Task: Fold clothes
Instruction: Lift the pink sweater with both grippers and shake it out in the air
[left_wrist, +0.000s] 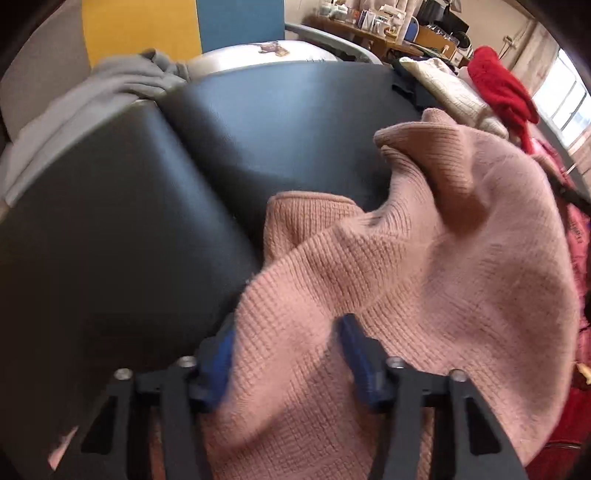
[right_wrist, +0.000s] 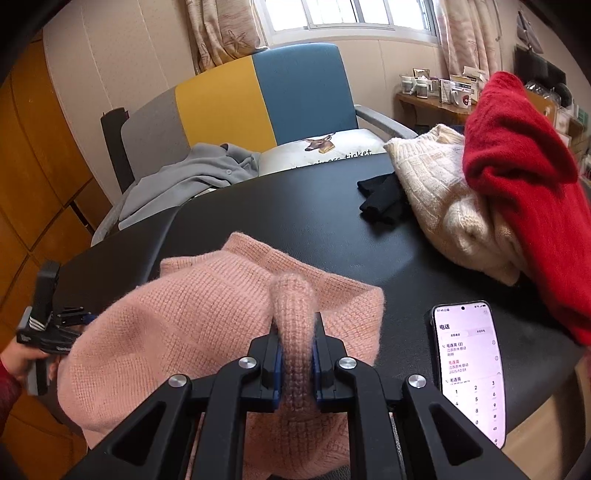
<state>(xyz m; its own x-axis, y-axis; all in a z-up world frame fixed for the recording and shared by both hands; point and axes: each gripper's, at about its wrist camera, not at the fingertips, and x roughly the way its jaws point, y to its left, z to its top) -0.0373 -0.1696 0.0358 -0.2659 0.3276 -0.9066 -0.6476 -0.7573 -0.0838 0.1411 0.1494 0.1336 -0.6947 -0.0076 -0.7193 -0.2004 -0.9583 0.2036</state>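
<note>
Right gripper (right_wrist: 295, 354) clamped on pink sweater (right_wrist: 207, 314) fold; left gripper (left_wrist: 286, 347) wide, knit between fingers. Risks: thick fold slipping; phone (right_wrist: 469, 369) swept off table (right_wrist: 295, 229).

Both grippers are matte black: the left gripper (left_wrist: 288, 328) and right gripper (right_wrist: 295, 334) have angular linkage arms with triangular cut-outs, silver round screws at the joints and blue pads (left_wrist: 354, 354). A red sleeve (right_wrist: 7, 384) covers the left wrist.
</note>
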